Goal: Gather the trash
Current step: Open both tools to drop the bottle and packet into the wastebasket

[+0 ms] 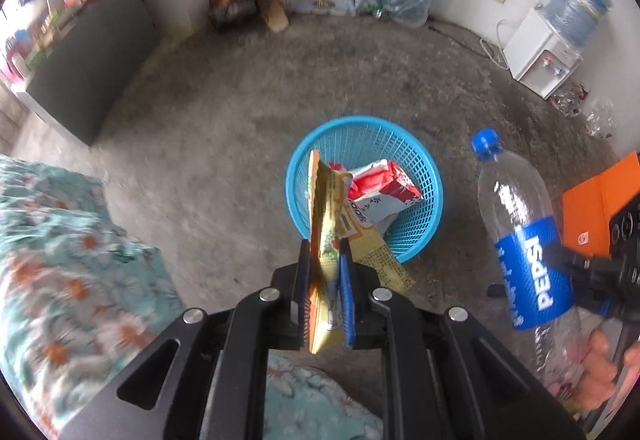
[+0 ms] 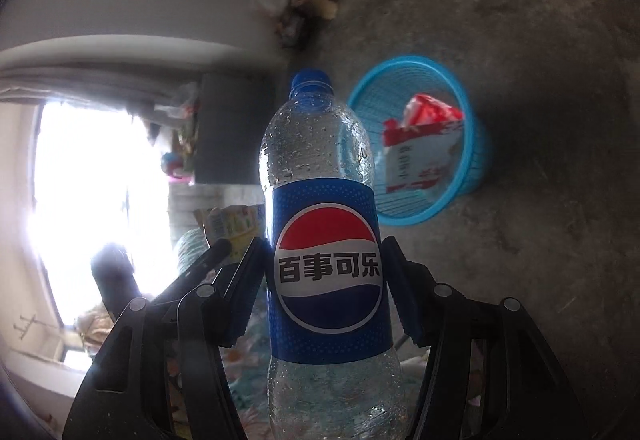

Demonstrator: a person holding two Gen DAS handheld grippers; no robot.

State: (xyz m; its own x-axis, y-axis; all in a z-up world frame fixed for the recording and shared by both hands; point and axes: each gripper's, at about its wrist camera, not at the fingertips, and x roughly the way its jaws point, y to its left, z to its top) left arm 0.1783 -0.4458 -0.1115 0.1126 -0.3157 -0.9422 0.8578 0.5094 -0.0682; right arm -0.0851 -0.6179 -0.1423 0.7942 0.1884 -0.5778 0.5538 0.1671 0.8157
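One red-and-white packet (image 1: pixel 384 183) binned in blue basket (image 1: pixel 424 167); left gripper (image 1: pixel 326 260) clamps yellow wrapper (image 1: pixel 328 240), right gripper (image 2: pixel 324 272) grips Pepsi bottle (image 2: pixel 324 240), both undelivered.

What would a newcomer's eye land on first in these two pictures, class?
The Pepsi bottle, clear and empty with a blue cap, stands clamped in the right hand-held gripper. Beyond it, a blue mesh basket on the concrete floor holds a red-and-white wrapper, while the left hand-held gripper pinches a yellow wrapper above it.
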